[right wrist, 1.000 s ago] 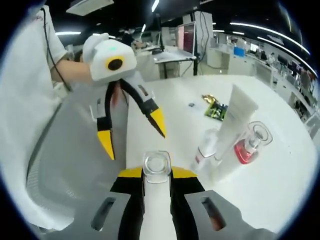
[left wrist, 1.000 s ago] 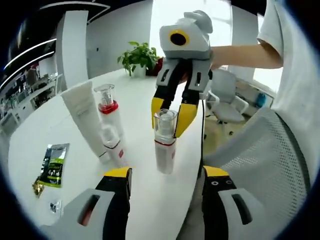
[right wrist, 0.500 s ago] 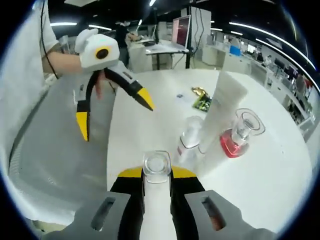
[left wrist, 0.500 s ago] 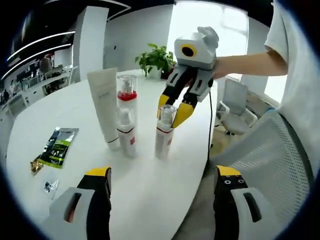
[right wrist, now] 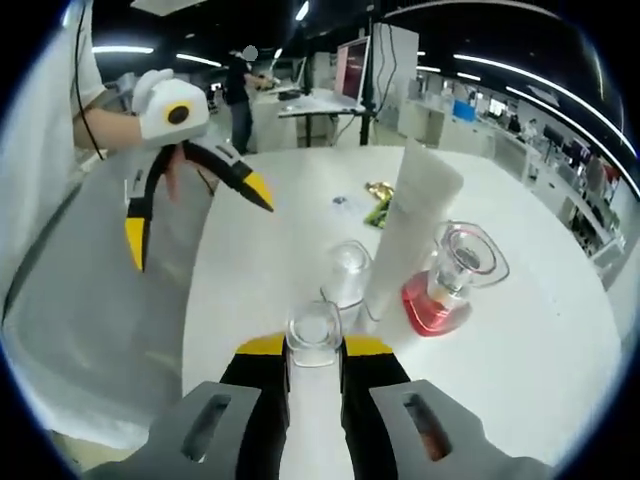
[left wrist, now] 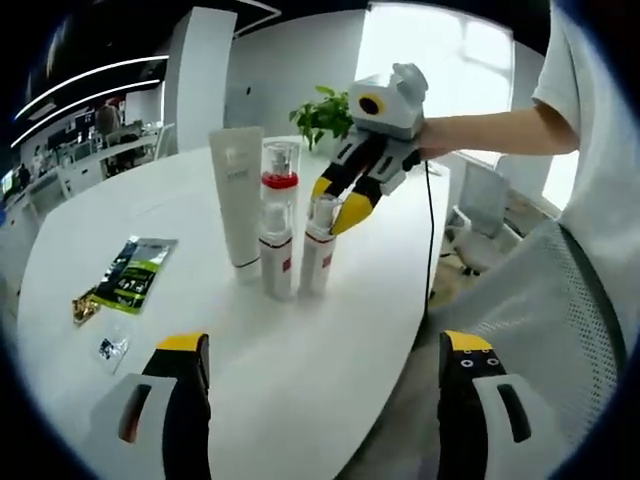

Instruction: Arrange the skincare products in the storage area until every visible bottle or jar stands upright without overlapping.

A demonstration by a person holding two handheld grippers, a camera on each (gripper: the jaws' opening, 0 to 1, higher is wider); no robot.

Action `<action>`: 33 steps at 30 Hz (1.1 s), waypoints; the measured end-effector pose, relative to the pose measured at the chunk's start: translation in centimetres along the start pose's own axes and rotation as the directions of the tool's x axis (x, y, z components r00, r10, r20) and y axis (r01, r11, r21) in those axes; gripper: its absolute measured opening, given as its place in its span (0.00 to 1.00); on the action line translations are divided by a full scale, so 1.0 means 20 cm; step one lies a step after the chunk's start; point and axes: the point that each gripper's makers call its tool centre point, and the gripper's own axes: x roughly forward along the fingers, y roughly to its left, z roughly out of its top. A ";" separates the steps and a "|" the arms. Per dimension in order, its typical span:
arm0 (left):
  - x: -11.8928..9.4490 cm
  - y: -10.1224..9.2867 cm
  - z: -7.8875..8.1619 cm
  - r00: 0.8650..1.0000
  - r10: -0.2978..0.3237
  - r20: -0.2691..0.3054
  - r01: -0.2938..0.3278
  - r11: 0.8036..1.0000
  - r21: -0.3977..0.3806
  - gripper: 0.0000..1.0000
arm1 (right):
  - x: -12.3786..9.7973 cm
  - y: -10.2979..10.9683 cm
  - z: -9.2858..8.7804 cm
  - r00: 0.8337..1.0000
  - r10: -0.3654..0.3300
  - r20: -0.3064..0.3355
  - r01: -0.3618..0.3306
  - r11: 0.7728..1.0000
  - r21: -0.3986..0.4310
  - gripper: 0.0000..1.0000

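Note:
My right gripper (right wrist: 314,347) is shut on the clear cap of a white bottle with a red band (left wrist: 316,258), whose base rests on the white table (left wrist: 300,380). Close beside it stand a smaller red-banded bottle (left wrist: 275,255), a tall white tube (left wrist: 237,198) and a bottle with a red collar (left wrist: 279,180). The right gripper view looks down on them: the small bottle's cap (right wrist: 348,272), the tube (right wrist: 410,225), the red-collared bottle (right wrist: 445,290). My left gripper (left wrist: 325,400) is open and well back from the group, and it shows as the left gripper (right wrist: 195,215) held over the table edge.
A green sachet (left wrist: 135,270) and a small packet (left wrist: 112,348) lie on the table's left side. A potted plant (left wrist: 325,112) stands at the far end. The table edge runs on the right, with an office chair (left wrist: 480,205) and a person's arm beyond it.
The right gripper has carried its bottle in against the group, right beside the small bottle. The left gripper has drawn back from the bottles and stays open.

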 end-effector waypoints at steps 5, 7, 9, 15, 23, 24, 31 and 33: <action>0.01 0.00 0.01 1.000 0.006 0.005 -0.006 1.000 -0.011 0.87 | 0.02 -0.03 0.02 1.000 -0.003 0.009 0.003 1.000 -0.009 0.18; 0.01 0.00 0.01 1.000 0.000 0.002 0.000 1.000 -0.011 0.87 | 0.02 -0.03 0.02 1.000 -0.005 0.012 0.005 1.000 -0.009 0.18; 0.02 -0.01 0.01 1.000 -0.005 0.001 0.005 1.000 -0.011 0.87 | 0.03 -0.04 0.03 1.000 -0.008 0.014 0.008 1.000 -0.009 0.18; 0.02 0.00 0.01 1.000 -0.007 -0.004 0.006 1.000 -0.014 0.86 | 0.04 -0.08 0.03 0.999 -0.024 0.022 0.024 1.000 -0.015 0.18; 0.02 0.00 -0.01 1.000 -0.010 -0.012 0.010 1.000 -0.021 0.86 | 0.04 -0.09 0.04 0.999 -0.025 0.031 0.025 1.000 -0.003 0.19; 0.02 0.00 -0.01 1.000 -0.011 -0.013 0.011 1.000 -0.021 0.86 | 0.04 -0.09 0.04 0.999 -0.027 0.033 0.027 1.000 -0.001 0.19; 0.03 0.01 0.00 1.000 -0.012 -0.011 0.012 1.000 -0.019 0.86 | 0.04 -0.09 0.04 0.999 -0.037 0.036 0.036 0.999 0.014 0.19; 0.03 0.00 0.00 1.000 -0.013 -0.012 0.013 1.000 -0.018 0.86 | 0.04 -0.08 0.04 0.999 -0.040 0.032 0.040 0.999 0.021 0.20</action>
